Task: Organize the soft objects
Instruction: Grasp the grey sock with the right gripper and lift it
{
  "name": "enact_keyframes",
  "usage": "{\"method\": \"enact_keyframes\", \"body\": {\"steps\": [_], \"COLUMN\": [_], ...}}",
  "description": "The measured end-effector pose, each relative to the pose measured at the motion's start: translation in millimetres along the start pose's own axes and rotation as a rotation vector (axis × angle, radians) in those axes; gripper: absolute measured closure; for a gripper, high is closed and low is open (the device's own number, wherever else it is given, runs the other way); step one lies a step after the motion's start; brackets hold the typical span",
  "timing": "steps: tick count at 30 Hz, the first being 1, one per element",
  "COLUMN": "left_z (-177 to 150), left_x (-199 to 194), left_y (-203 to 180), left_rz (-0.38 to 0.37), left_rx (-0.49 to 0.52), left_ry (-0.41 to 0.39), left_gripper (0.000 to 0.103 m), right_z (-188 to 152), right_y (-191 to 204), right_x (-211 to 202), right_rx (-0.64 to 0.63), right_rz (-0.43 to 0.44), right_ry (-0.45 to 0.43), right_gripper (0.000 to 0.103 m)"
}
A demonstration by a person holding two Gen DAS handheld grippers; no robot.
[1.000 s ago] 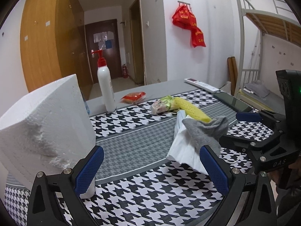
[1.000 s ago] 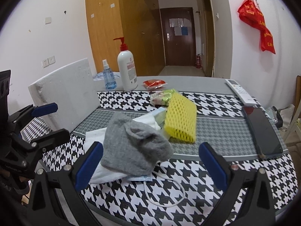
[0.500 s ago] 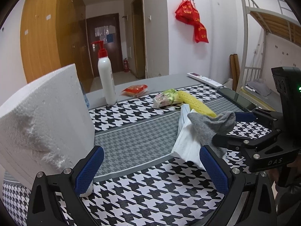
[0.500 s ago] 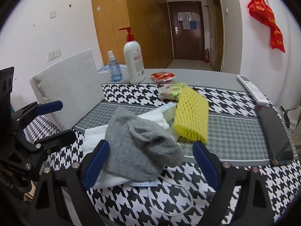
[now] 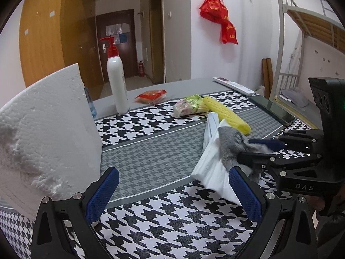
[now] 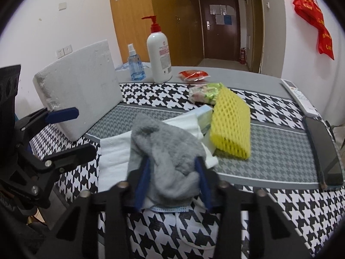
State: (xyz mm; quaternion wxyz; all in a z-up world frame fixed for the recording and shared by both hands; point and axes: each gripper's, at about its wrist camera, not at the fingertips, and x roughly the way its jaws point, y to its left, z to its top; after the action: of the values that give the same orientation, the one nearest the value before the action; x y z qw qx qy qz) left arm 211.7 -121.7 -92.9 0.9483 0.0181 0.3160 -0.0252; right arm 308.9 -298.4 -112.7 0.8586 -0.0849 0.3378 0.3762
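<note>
A grey sock (image 6: 166,149) lies on a white folded cloth (image 6: 114,151) near the table's front edge. My right gripper (image 6: 172,179) has its blue pads on both sides of the sock's near end, closed in on it. The sock also shows in the left wrist view (image 5: 230,144) with the right gripper (image 5: 258,149) around it. A yellow foam net (image 6: 232,125) lies just right of the cloth. A white foam block (image 5: 43,133) stands at the left. My left gripper (image 5: 172,196) is open and empty, between the block and the cloth (image 5: 213,172).
A white pump bottle (image 6: 158,54), a blue spray bottle (image 6: 134,64), a red snack packet (image 6: 193,75) and a green packet (image 6: 204,92) stand at the back. A phone (image 6: 323,149) and remote (image 6: 299,99) lie at the right. A face mask (image 6: 168,209) lies under the cloth.
My right gripper has moved forward and closed from wide open onto the grey sock. My left gripper has barely moved and stays open.
</note>
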Motion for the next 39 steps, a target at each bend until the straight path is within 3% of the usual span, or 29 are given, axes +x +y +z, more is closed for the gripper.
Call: {"method": "enact_keyframes", "body": {"steps": [1, 6, 22, 29, 39], "left_z": [0.1, -0.6, 6.2, 7.8, 11.9], "left_x": [0.7, 1.9, 4.8, 10.2, 22.1], "left_y": [-0.1, -2.3, -26.8, -32.9, -38.7], "left_rz": [-0.002, -0.019, -0.087, -0.109, -0.136], "left_rx": [-0.001, 0.003, 0.057, 0.068, 0.076], "left_ry": [0.001, 0.004, 0.003, 0.01, 0.035], "left_gripper": [0.001, 0.001, 0.001, 0.001, 0.004], "right_z": [-0.1, -1.8, -2.8, -9.0, -17.3], "right_y": [0.1, 1.4, -7.8, -22.6, -32.1], "right_x": [0.4, -6.5, -51.8, -55.2, -68.4], "right_rx": [-0.002, -0.003, 0.024, 0.096, 0.139], "right_rz": [0.003, 0.022, -0.048, -0.138, -0.15], "right_ry": [0.0, -0.013, -0.095, -0.087, -0.113], "right_gripper": [0.075, 0.087, 0.087, 0.087, 0.086]}}
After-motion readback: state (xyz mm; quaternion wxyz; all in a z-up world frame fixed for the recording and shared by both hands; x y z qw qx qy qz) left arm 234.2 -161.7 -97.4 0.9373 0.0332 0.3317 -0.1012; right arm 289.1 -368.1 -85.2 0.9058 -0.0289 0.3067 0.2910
